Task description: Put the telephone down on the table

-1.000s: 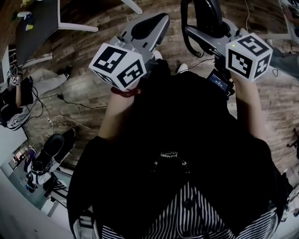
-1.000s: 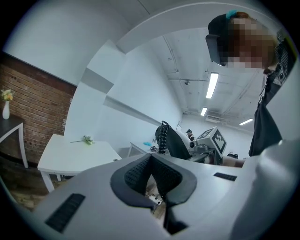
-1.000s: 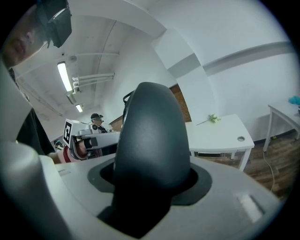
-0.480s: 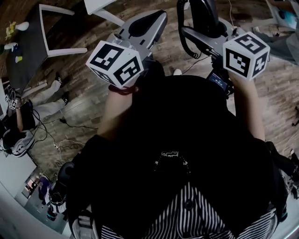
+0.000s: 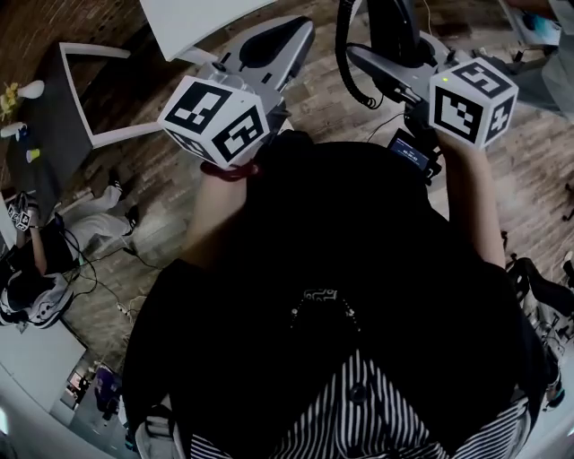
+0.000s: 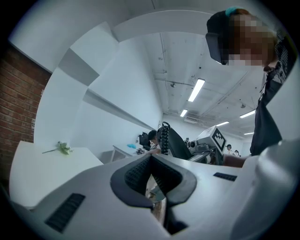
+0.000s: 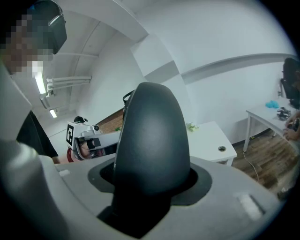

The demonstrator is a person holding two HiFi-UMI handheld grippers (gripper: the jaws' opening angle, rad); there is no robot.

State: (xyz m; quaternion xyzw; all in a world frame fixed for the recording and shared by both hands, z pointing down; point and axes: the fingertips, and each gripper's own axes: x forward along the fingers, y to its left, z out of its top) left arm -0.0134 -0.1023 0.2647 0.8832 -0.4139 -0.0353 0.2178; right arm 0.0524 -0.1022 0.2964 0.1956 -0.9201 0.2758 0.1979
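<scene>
At 9 o'clock of the head view, low on the plank floor (image 5: 143,161): a person (image 5: 40,255) sitting among cables. At 11 o'clock, held up over that floor, the left gripper (image 5: 300,31). Narrow there: pad tips touching, nothing clamped between them. Beyond those tips in the left gripper view, at 9 o'clock, a white table (image 6: 42,173) with a green sprig (image 6: 61,148) lying on its top. At 1 o'clock of the head view, level with the first tool and well apart from it, the right gripper (image 5: 395,54). Spread wide and clamped on the telephone (image 5: 395,22), a black handset standing up out of the jaws and filling the whole gap between the pads. Down the handset's 9 o'clock side, a black coiled cord (image 5: 343,54), hanging in a loop between the 2 grippers. Telephone up in the air in that grip, over the floor, not yet on the table.
</scene>
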